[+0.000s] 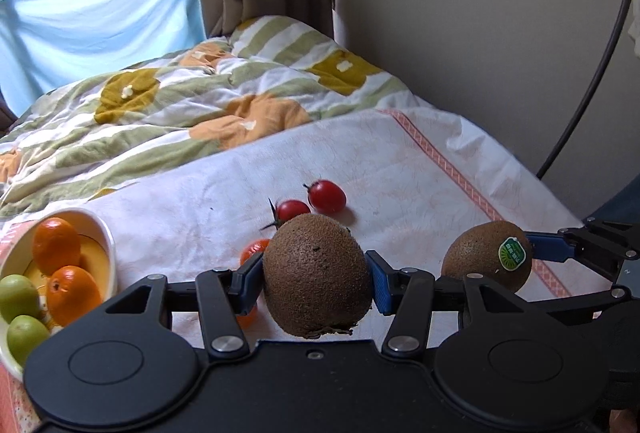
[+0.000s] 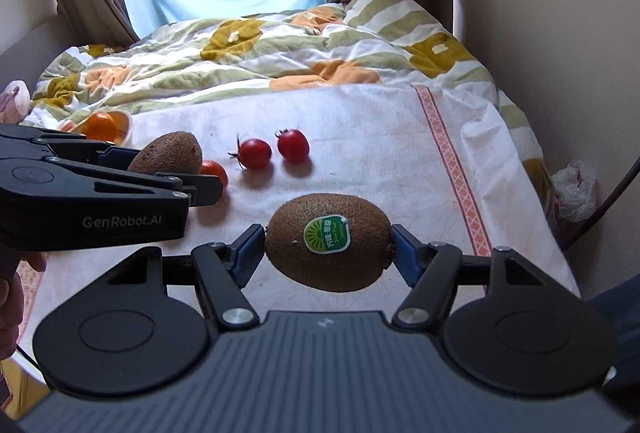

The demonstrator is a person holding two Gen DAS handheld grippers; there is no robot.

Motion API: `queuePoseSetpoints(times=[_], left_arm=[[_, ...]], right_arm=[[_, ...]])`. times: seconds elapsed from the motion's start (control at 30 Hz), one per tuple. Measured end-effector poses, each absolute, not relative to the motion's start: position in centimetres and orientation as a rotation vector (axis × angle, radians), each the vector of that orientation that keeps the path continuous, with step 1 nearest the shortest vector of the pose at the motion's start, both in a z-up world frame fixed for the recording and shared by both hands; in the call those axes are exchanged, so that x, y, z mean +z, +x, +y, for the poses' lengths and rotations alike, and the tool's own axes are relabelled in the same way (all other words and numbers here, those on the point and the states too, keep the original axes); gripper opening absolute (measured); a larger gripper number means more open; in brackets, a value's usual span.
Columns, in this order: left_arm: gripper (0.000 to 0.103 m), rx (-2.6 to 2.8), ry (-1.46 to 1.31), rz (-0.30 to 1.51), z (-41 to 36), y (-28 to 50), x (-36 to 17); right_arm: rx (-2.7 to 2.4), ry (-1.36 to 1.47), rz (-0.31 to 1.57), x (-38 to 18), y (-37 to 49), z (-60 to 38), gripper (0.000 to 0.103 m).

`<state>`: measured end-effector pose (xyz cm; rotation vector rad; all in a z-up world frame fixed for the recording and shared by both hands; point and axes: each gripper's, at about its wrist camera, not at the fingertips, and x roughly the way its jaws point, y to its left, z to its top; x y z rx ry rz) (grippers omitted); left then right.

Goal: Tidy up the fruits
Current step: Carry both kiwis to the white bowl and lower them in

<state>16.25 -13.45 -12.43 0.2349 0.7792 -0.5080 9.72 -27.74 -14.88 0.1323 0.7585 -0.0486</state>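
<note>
My left gripper [image 1: 316, 269] is shut on a brown kiwi [image 1: 316, 293] with no sticker, held clear above the white cloth [image 1: 400, 169]. My right gripper [image 2: 328, 239] is shut on a second kiwi [image 2: 292, 257] bearing a green sticker, pads pressing both ends; its shadow lies on the cloth below. That stickered kiwi [image 1: 486, 255] also shows to the right in the left wrist view. Two cherry tomatoes [image 1: 326, 196] [image 1: 292, 210] and a small orange fruit [image 1: 254, 248] lie on the cloth just beyond. At the left, a cream bowl [image 1: 108, 241] holds two oranges [image 1: 56, 245] and two green fruits [image 1: 18, 297].
A flowered duvet [image 2: 280, 45] covers the bed beyond the cloth. A wall [image 2: 560, 33] and a dark cable [image 1: 592, 85] run along the right side, with a plastic bag [image 2: 576, 193] on the floor. Curtains and a blue sheet hang at the window. A hand [image 2: 8, 313] shows at the left.
</note>
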Motion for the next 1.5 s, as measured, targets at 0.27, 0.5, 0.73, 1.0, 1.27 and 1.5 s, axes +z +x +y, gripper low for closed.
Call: queuePoseSetpoints(times=[0.27, 0.5, 0.73, 1.0, 1.27, 1.5], left_arm=[[0.057, -0.404, 0.143, 0.718, -10.2, 14.2, -7.7], [0.057, -0.251, 0.117, 0.686, -5.9, 13.5, -5.0], [0.057, -0.102, 0.073, 0.671, 0.8, 13.9, -3.5], [0.058, -0.064, 0.073, 0.675, 7.5, 18.2, -3.1], [0.057, -0.135, 0.095, 0.729, 11.2, 25.2, -6.3], [0.057, -0.226, 0.103, 0.809, 12.1, 30.9, -10.9]], right_arm=[[0.044, 0.132, 0.744, -10.3, 9.8, -26.0, 0.083], [0.192, 0.105, 0.706, -7.6, 11.2, -22.2, 0.083], [0.307, 0.095, 0.704, -6.6, 14.2, -17.3, 0.083], [0.318, 0.11, 0.729, -6.1, 19.8, -11.2, 0.083], [0.275, 0.114, 0.772, -8.2, 26.2, -6.3, 0.083], [0.216, 0.132, 0.845, -12.2, 30.4, -4.6, 0.083]])
